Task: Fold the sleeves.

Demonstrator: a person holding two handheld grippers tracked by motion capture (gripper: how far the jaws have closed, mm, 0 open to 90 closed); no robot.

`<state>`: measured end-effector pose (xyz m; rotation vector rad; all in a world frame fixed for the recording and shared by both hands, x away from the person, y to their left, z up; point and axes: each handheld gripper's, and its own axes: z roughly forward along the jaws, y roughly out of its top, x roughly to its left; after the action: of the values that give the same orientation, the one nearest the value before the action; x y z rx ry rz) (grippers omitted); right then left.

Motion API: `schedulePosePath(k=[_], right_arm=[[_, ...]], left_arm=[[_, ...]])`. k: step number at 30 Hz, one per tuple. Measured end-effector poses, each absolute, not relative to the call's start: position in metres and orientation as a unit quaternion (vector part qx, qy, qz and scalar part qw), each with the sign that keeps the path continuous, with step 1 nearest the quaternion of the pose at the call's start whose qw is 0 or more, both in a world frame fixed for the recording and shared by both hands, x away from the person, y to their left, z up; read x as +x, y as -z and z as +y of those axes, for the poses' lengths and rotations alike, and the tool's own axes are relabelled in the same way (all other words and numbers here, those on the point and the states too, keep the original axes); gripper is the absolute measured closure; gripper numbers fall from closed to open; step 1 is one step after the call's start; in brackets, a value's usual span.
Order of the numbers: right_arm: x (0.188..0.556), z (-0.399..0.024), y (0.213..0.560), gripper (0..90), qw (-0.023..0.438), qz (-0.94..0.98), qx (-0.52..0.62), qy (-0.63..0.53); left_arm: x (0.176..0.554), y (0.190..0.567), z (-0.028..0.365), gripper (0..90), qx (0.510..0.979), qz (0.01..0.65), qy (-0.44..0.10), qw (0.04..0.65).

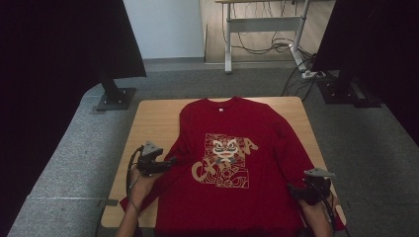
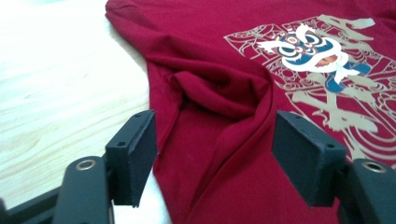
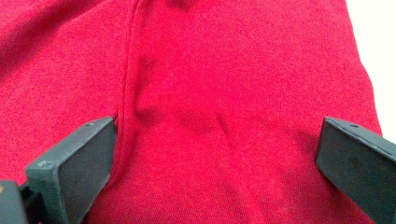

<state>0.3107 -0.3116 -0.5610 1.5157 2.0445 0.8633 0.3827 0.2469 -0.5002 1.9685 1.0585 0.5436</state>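
— Starting at the left claw [image 2: 215,158]: how do its jaws stand?

— Released, spread wide with nothing pinched. Red cloth lies under the gap, and a bunched fold of the sleeve [image 2: 219,91] sits just beyond the tips. From above, that left claw [image 1: 168,162] points toward the shirt's printed chest.

— And the right claw [image 3: 215,163]?

— Also released. Its jaws stand far apart over flat red fabric, a seam running up past one of them. In the high view the right claw [image 1: 296,190] sits over the lower end of the other sleeve, near the bench's corner.

— Where is the red T-shirt [image 1: 232,163] itself?

— Spread face up on the wooden bench [image 1: 148,123], collar at the far edge, hem running off the near edge. A cream design with a white and blue lion mask [image 2: 308,49] fills the chest.

— Anything around it?

— Grey carpet [image 1: 74,158] surrounds the bench, with dark stands on either side.
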Motion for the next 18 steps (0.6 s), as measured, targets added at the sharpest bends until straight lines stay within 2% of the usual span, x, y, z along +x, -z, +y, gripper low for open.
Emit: schedulePosePath(k=[9,18], right_arm=[[0.311,-0.312,0.561,0.0,0.225,0.741,0.549,-0.313],[0.311,-0.312,0.561,0.0,0.225,0.741,0.549,-0.313]], left_arm=[[0.360,0.504,0.270,24.5,0.780,0.431,-0.215,0.399],[0.341,0.514,0.295,28.4,0.776,0.447,-0.211,0.392]])
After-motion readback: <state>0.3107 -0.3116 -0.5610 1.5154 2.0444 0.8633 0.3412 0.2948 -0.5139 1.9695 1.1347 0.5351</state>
